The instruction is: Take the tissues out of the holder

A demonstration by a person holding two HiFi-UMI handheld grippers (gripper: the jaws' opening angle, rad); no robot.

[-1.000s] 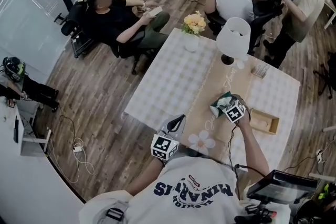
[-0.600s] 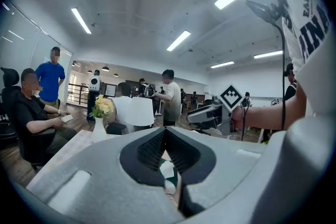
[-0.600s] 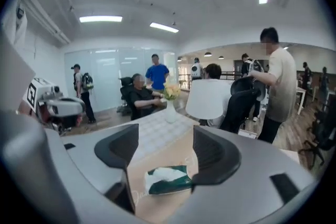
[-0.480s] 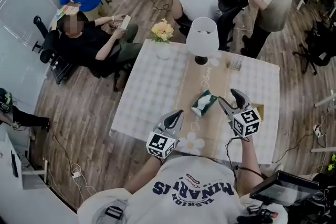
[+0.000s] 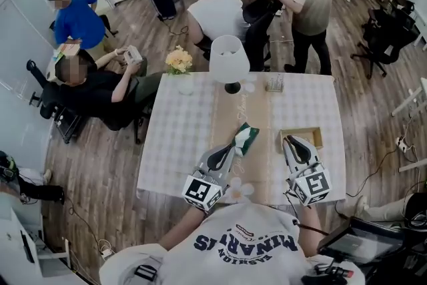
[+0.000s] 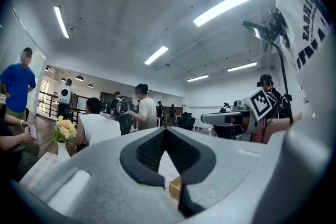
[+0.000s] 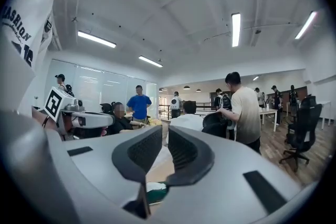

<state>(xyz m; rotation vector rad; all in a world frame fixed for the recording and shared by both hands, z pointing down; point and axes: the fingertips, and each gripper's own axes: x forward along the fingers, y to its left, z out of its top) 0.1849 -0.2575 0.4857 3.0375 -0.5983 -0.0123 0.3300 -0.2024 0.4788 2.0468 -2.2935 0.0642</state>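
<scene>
The green and white tissue pack [image 5: 242, 138] lies on the beige runner [image 5: 235, 110], out of the wooden holder [image 5: 300, 137], which stands to its right. My left gripper [image 5: 231, 147] is held up level just in front of the pack, jaws shut and empty; in the left gripper view its tips [image 6: 165, 130] meet. My right gripper [image 5: 289, 139] hovers over the holder's near edge. Its jaws [image 7: 164, 132] have just been closing to a thin slit with nothing between them. A bit of the pack [image 7: 157, 192] shows below them.
A white lamp [image 5: 229, 58], a flower vase [image 5: 179, 62] and a small glass holder [image 5: 274, 83] stand at the table's far end. People sit and stand just beyond the table [image 5: 180, 137]. A monitor [image 5: 363, 245] is at my right.
The right gripper let go of the tissue pack on the runner, rose and closed. The left gripper also rose. Both now point level over the table's near end.
</scene>
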